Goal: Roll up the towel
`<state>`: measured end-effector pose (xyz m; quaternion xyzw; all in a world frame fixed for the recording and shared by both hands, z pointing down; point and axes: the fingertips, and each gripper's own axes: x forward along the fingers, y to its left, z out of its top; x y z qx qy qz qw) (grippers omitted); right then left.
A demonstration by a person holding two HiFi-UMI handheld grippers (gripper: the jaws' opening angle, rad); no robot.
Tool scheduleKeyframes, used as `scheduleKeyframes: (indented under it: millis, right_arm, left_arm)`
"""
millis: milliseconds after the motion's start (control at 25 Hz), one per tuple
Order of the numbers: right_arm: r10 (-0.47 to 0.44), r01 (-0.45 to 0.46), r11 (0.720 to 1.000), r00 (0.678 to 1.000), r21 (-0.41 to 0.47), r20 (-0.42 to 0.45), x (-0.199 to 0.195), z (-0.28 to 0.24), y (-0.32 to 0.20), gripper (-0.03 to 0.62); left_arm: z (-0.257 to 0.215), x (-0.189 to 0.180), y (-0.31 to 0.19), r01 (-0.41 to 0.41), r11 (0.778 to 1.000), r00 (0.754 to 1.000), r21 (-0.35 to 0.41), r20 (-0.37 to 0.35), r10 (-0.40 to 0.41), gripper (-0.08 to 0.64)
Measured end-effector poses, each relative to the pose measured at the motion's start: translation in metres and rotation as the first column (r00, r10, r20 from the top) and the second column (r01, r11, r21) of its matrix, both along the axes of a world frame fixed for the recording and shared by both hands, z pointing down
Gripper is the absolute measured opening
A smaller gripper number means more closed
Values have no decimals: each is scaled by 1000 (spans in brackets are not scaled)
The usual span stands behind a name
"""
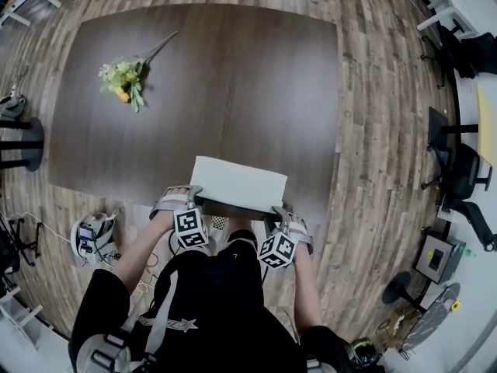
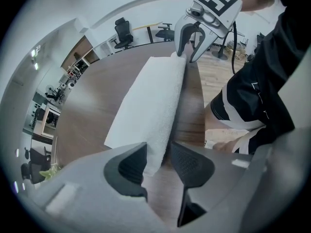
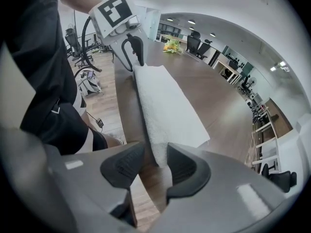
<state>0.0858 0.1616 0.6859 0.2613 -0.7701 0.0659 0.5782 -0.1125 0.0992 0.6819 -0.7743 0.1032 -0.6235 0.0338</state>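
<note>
While on the table (image 1: 233, 76), towel (image 1: 237, 183) between open jaws.

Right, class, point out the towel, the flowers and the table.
towel (image 1: 237, 183), head view, middle of its top face.
flowers (image 1: 123, 78), head view, on the blossoms.
table (image 1: 233, 84), head view, bare part of the top.

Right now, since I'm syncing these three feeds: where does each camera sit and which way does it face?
Head view: on the person's head, facing steeply down at table, towel, flowers; shows black clothing, arms, left gripper, right gripper.
Left gripper view: rides the left gripper, faces along the towel toward the right gripper; shows own jaws, clothing.
Right gripper view: rides the right gripper, faces the opposite way; shows own jaws, clothing.
Shared: both gripper views show the towel.
</note>
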Motion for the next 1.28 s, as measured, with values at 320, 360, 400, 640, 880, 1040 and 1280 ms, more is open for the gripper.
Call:
scheduleKeyframes:
  millis: [320, 360, 400, 640, 880, 1040, 1280]
  right_arm:
    - [-34, 35, 999, 999, 35, -25, 3, 5, -11, 91]
    - [-37, 38, 999, 999, 35, -25, 3, 5, -12, 87]
    - [-38, 39, 999, 999, 35, -26, 3, 5, -12, 84]
    - [-38, 40, 998, 999, 46, -37, 3, 2, -9, 62]
    - [-29, 31, 999, 999, 37, -38, -1, -5, 8, 57]
    - [-16, 16, 1000, 1000, 9, -23, -7, -6, 27, 57]
    - [-5, 5, 1000, 1000, -6, -23, -10, -8, 43, 57]
  left_arm:
    - [8, -2, -9, -40, 999, 999, 13, 22, 40, 126]
    - [9, -2, -8, -43, 999, 999, 11, 25, 42, 121]
    - [8, -2, -8, -46, 999, 999, 10, 30, 45, 117]
    - [5, -3, -5, -44, 999, 998, 23, 36, 43, 83]
    - [0, -8, 9, -48, 998, 998, 27, 39, 47, 72]
    - [-2, -13, 25, -64, 998, 997, 21, 42, 63, 72]
    - [-5, -15, 41, -88, 996, 995, 7, 53, 87, 72]
